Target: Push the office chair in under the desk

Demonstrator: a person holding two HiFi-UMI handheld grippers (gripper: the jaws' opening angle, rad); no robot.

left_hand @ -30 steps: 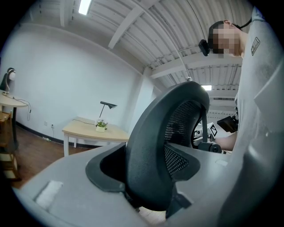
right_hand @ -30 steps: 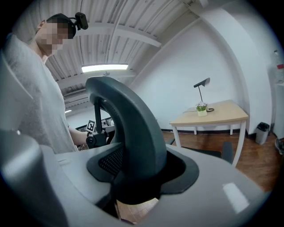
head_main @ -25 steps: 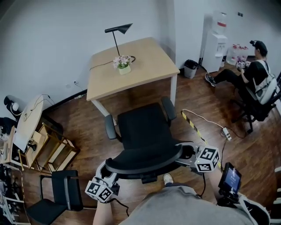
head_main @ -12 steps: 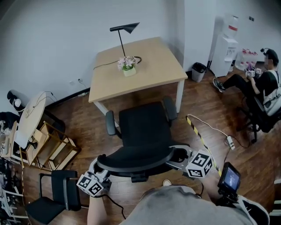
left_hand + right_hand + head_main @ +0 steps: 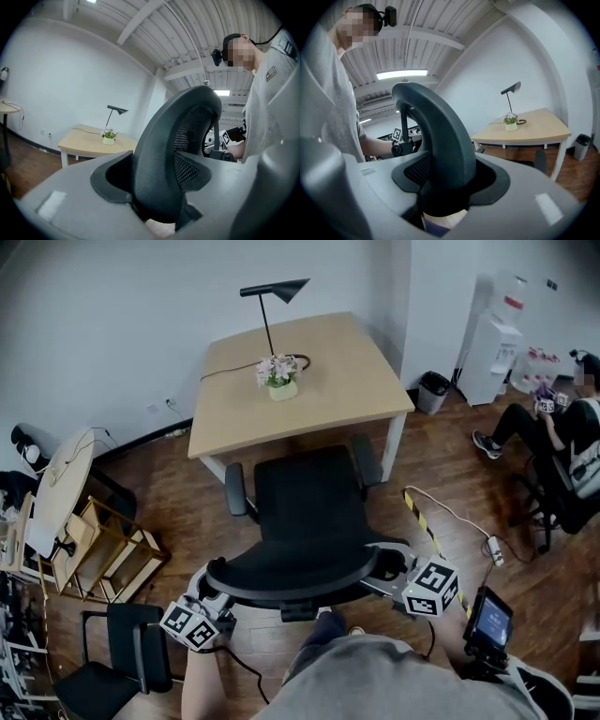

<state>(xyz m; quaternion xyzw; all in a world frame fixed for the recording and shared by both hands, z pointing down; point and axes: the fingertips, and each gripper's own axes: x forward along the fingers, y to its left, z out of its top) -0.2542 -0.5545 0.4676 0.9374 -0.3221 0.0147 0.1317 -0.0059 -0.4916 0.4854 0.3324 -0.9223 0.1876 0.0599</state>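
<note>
1. Left fingers (image 5: 70, 197) and right fingers (image 5: 525, 197) are each pinching one end of the backrest (image 5: 291, 576). The two-point hold is stopping swivel, I'd judge.
2. Office chair (image 5: 309, 498) is standing facing the counter (image 5: 328, 371), seat front just beside its near edge, not under yet.
3. Backrest is curving: hard black rim, mesh infill. Counter is showing smooth pale wood, white legs.

1. The wooden desk (image 5: 352, 371) carries a black lamp (image 5: 271, 320), with a small flower pot (image 5: 281, 382) just beside the lamp's foot.
2. The wood floor (image 5: 178, 486) bears the desk, an office chair (image 5: 305, 507), a bin (image 5: 432, 390) and a power strip (image 5: 493, 550).
</note>
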